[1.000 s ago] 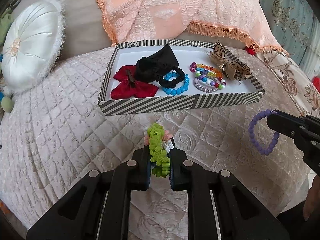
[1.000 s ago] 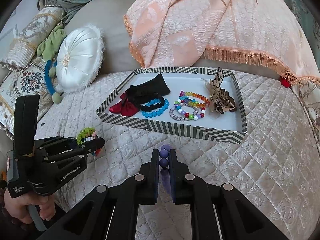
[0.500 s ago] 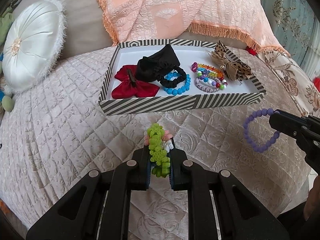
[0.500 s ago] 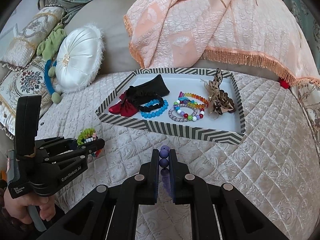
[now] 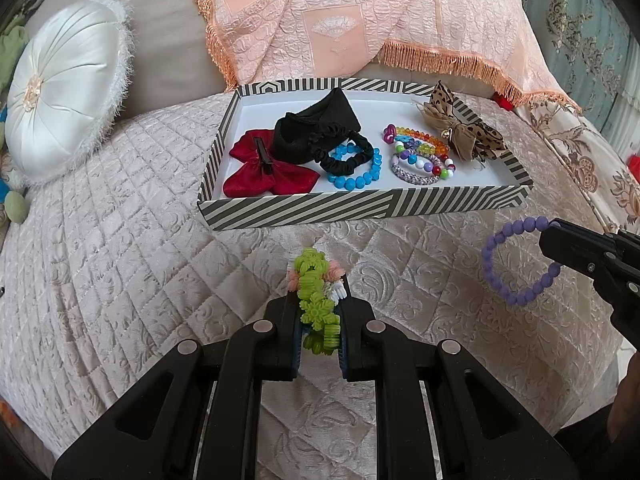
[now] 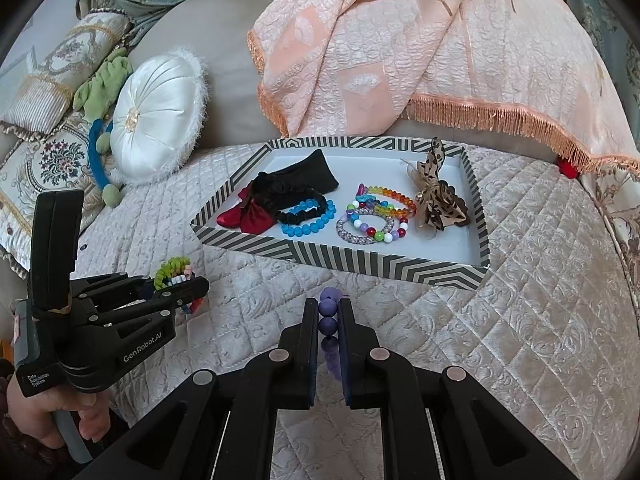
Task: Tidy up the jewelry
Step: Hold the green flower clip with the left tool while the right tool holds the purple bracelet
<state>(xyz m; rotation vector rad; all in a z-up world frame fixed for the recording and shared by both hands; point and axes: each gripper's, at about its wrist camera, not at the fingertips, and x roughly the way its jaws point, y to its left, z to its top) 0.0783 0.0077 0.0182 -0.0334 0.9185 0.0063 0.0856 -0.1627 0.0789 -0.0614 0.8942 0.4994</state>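
Left wrist view: the left tool (image 5: 319,316) is clamped on a green flower bracelet (image 5: 316,300), which stands upright between the tips with pink and white pieces showing at its top. It is held above the quilted bed cover (image 5: 120,260), just short of the near wall of the striped tray (image 5: 360,210). Inside the tray, from its left edge to its right, lie a red bow (image 5: 268,172), a black pouch (image 5: 316,128), a black scrunchie (image 5: 344,154) overlapping a blue bead bracelet (image 5: 356,178), a cluster of multicolour bead bracelets (image 5: 420,156), and a leopard-print bow (image 5: 464,130) at the far right corner. Off the tray's near right corner, the right tool (image 5: 554,236) is closed on a purple bead bracelet (image 5: 508,264), whose loop hangs free to the left of the tips.

Right wrist view: the right tool (image 6: 329,316) pinches the purple bead bracelet (image 6: 328,312), beads stacked between the tips, in front of the striped tray's (image 6: 380,266) near wall. The left tool (image 6: 188,286), at the left beside the tray's near left corner, grips the green flower bracelet (image 6: 172,268). A white round cushion (image 6: 156,120) sits beyond the tray's left edge.
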